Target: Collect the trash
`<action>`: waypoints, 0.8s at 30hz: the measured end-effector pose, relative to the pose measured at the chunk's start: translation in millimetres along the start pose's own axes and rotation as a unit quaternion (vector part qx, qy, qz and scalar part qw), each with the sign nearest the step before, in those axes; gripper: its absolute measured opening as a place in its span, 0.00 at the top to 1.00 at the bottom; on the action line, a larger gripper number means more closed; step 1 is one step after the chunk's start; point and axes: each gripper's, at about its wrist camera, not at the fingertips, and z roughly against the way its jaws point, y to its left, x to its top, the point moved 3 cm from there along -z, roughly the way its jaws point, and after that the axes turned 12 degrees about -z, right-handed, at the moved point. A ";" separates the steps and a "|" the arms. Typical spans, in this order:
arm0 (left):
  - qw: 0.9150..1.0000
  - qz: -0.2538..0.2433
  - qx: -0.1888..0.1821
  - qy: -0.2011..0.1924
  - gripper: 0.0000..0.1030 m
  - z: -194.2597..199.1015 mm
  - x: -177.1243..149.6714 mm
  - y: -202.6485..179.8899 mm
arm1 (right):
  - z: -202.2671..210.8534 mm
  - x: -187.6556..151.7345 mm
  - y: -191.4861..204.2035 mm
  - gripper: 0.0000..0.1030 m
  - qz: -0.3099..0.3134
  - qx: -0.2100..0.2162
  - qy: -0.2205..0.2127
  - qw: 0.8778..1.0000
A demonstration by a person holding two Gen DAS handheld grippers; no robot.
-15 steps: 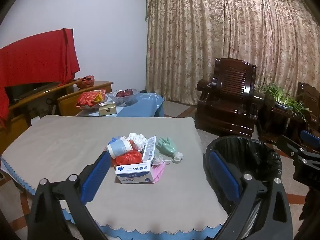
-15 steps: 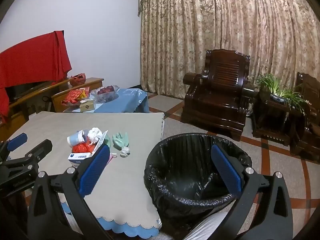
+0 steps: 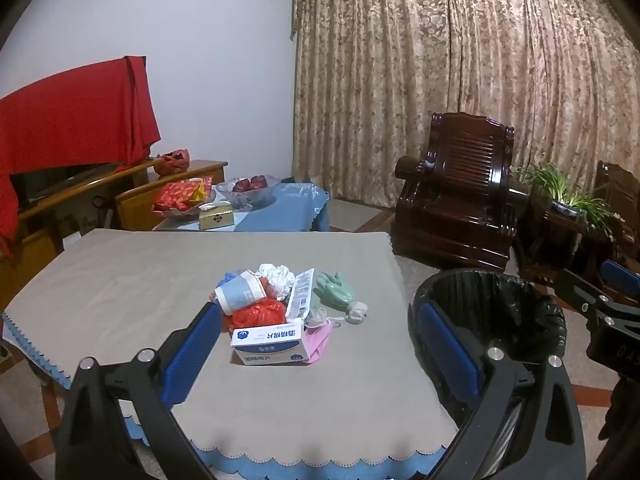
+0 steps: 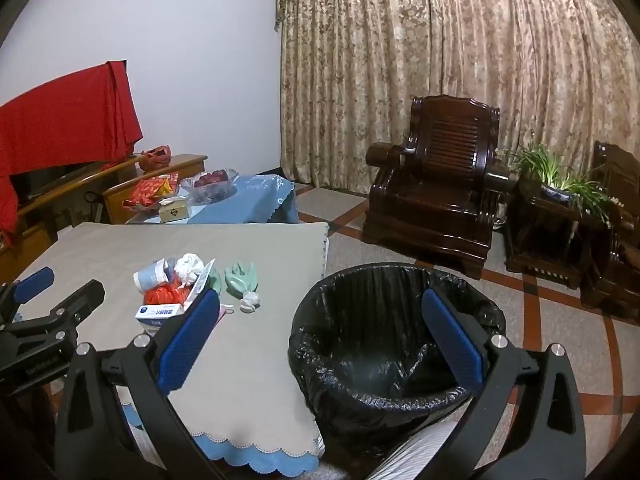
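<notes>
Ahead of the wide-open, empty left gripper point(image 3: 320, 344) lies the trash pile point(image 3: 276, 312).

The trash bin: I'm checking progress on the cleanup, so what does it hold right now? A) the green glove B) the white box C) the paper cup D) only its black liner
D: in the right wrist view the trash bin shows only its black liner, while the white box, green glove and paper cup lie on the table.

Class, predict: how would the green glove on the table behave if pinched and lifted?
The green glove lies flat and limp, so it would probably droop. It looks thin, likely light. Its bunched white cuff may dangle.
</notes>
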 end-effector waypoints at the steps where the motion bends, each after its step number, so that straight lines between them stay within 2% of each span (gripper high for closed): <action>1: 1.000 0.000 0.000 0.000 0.06 0.0 0.0 0.1 | -0.1 -0.1 0.0 0.05 0.000 0.000 0.000 1.000; 8: 1.000 -0.001 0.001 0.001 0.06 -0.3 0.1 -0.1 | -1.2 -0.8 -0.1 0.05 -0.001 0.000 0.001 1.000; 12: 1.000 -0.001 0.000 0.002 0.06 -9.4 -10.6 2.3 | -1.8 -1.2 0.0 0.05 -0.001 0.000 0.002 1.000; 24: 1.000 -0.001 0.000 0.004 0.06 -7.9 -7.8 1.6 | -2.6 -1.2 -0.4 0.05 -0.003 0.000 0.004 1.000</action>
